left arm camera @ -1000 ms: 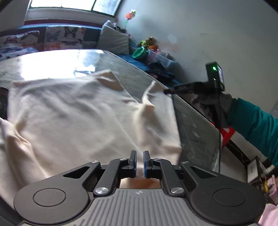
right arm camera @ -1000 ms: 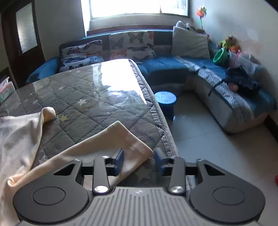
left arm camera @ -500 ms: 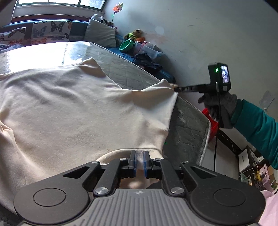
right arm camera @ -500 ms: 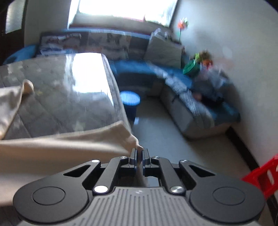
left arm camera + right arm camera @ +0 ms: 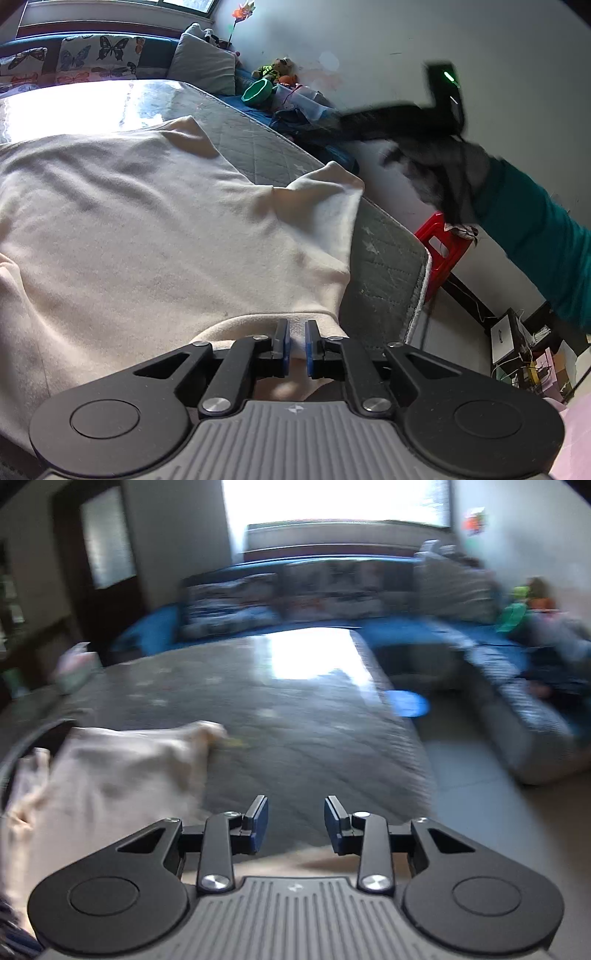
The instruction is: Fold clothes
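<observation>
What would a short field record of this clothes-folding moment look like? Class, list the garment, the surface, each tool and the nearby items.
garment: cream garment, spread flat, one corner near the mattress edge
surface: grey quilted mattress
left tool: shut on the cream garment's near edge
right tool: jaws opening, nothing between them, off the cloth
right hand: grey glove, teal sleeve
nearby: red stool, green bowl, butterfly cushions

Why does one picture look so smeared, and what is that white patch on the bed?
Right wrist view: motion blur smears the whole room, only the right gripper stays crisp. Left wrist view: mostly sharp, window glare bleaches the mattress top; fisheye bends the edges.
</observation>
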`<state>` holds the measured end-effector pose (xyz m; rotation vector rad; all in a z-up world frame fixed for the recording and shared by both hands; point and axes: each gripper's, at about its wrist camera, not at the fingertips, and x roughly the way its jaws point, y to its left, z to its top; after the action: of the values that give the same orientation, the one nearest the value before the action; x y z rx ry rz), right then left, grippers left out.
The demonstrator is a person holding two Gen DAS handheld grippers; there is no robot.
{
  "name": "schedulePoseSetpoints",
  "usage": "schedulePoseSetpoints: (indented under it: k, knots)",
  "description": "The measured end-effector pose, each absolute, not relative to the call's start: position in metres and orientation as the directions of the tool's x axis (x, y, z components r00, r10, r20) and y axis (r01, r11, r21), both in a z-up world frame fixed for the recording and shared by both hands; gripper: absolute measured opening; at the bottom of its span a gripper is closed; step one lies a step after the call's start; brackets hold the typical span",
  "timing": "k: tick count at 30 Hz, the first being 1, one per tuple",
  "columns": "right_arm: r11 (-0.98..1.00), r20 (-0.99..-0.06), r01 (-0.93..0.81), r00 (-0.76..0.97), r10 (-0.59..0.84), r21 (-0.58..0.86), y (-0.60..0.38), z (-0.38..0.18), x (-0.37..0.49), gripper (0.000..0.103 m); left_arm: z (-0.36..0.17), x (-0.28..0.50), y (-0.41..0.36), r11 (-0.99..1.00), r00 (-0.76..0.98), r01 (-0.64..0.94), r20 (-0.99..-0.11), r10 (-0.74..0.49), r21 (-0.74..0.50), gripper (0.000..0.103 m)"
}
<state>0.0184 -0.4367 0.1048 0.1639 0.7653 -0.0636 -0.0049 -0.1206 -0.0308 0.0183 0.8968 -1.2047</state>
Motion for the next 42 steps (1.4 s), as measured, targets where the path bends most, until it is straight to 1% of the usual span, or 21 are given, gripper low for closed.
schedulePoseSetpoints:
  k: [2, 6, 7, 13, 16, 17, 18, 19, 20, 21, 22, 26, 27, 29, 31, 32, 34, 35, 39, 42]
  knots:
    - [0.985, -0.7, 0.038, 0.708, 0.093, 0.169, -0.422, 0.102, 0.044, 0.039, -0.031, -0.005, -0.12, 0.4, 0.065, 0.804, -0.604, -0.794, -0.44, 0.009]
    - [0.971, -0.717, -0.031, 0.669, 0.195, 0.235, -0.407, 0.089, 0.093, 0.041, -0.032, -0.002, -0.118, 0.399, 0.052, 0.794, -0.603, -0.796, -0.458, 0.009]
    - [0.966, -0.722, -0.039, 0.657, 0.218, 0.256, -0.406, 0.084, 0.104, 0.042, -0.031, -0.001, -0.118, 0.399, 0.051, 0.793, -0.602, -0.797, -0.461, 0.009]
    - [0.916, -0.736, -0.017, 0.588, 0.334, 0.401, -0.41, 0.058, 0.147, 0.043, -0.032, 0.002, -0.117, 0.397, 0.04, 0.783, -0.598, -0.8, -0.479, 0.009]
    - [0.876, -0.702, -0.006, 0.596, 0.39, 0.482, -0.414, 0.052, 0.166, 0.04, -0.033, 0.003, -0.117, 0.396, 0.036, 0.779, -0.596, -0.802, -0.486, 0.009]
    - [0.863, -0.686, -0.005, 0.605, 0.405, 0.505, -0.416, 0.052, 0.168, 0.035, -0.033, 0.003, -0.117, 0.396, 0.034, 0.777, -0.596, -0.803, -0.489, 0.009]
    - [0.848, -0.66, -0.011, 0.623, 0.42, 0.53, -0.418, 0.055, 0.169, 0.018, -0.034, 0.004, -0.117, 0.396, 0.033, 0.776, -0.595, -0.803, -0.491, 0.009]
    - [0.833, -0.633, -0.019, 0.641, 0.435, 0.554, -0.421, 0.057, 0.171, 0.013, -0.034, 0.004, -0.117, 0.395, 0.031, 0.775, -0.595, -0.803, -0.493, 0.009]
    - [0.822, -0.61, -0.026, 0.657, 0.443, 0.569, -0.423, 0.06, 0.172, 0.012, -0.034, 0.004, -0.117, 0.394, 0.03, 0.775, -0.594, -0.804, -0.494, 0.009]
    - [0.83, -0.606, -0.033, 0.668, 0.432, 0.556, -0.424, 0.063, 0.171, 0.007, -0.034, 0.004, -0.117, 0.393, 0.03, 0.774, -0.593, -0.805, -0.496, 0.009]
    - [0.841, -0.606, -0.035, 0.678, 0.417, 0.539, -0.424, 0.066, 0.171, 0.007, -0.034, 0.004, -0.117, 0.393, 0.029, 0.774, -0.592, -0.806, -0.497, 0.009]
    - [0.909, -0.658, 0.005, 0.693, 0.297, 0.416, -0.422, 0.065, 0.172, 0.008, -0.035, 0.004, -0.118, 0.395, 0.03, 0.77, -0.59, -0.807, -0.501, 0.009]
    - [0.92, -0.666, 0.018, 0.696, 0.269, 0.391, -0.422, 0.064, 0.172, 0.008, -0.036, 0.003, -0.118, 0.397, 0.032, 0.769, -0.59, -0.807, -0.502, 0.009]
    - [0.948, -0.687, 0.072, 0.706, 0.171, 0.31, -0.418, 0.063, 0.172, 0.013, -0.035, 0.002, -0.118, 0.403, 0.038, 0.767, -0.592, -0.805, -0.499, 0.01]
    - [0.971, -0.682, 0.085, 0.725, 0.095, 0.225, -0.412, 0.068, 0.167, 0.016, -0.035, 0.0, -0.118, 0.406, 0.043, 0.768, -0.593, -0.804, -0.496, 0.01]
    - [0.973, -0.67, 0.072, 0.736, 0.097, 0.219, -0.411, 0.072, 0.164, 0.017, -0.035, 0.0, -0.118, 0.407, 0.044, 0.768, -0.593, -0.804, -0.495, 0.01]
    - [0.973, -0.655, 0.025, 0.744, 0.134, 0.228, -0.405, 0.079, 0.159, 0.026, -0.034, 0.0, -0.117, 0.412, 0.051, 0.765, -0.591, -0.805, -0.495, 0.01]
    - [0.975, -0.654, -0.004, 0.741, 0.153, 0.223, -0.401, 0.082, 0.156, 0.028, -0.033, 0.0, -0.117, 0.416, 0.056, 0.762, -0.59, -0.805, -0.496, 0.01]
    - [0.979, -0.699, -0.11, 0.687, 0.2, 0.171, -0.376, 0.077, 0.152, 0.028, -0.02, 0.002, -0.107, 0.429, 0.102, 0.762, -0.565, -0.819, -0.485, 0.011]
    - [0.98, -0.733, -0.139, 0.65, 0.198, 0.141, -0.363, 0.061, 0.154, 0.029, -0.003, 0.01, -0.091, 0.464, 0.171, 0.744, -0.534, -0.828, -0.48, 0.015]
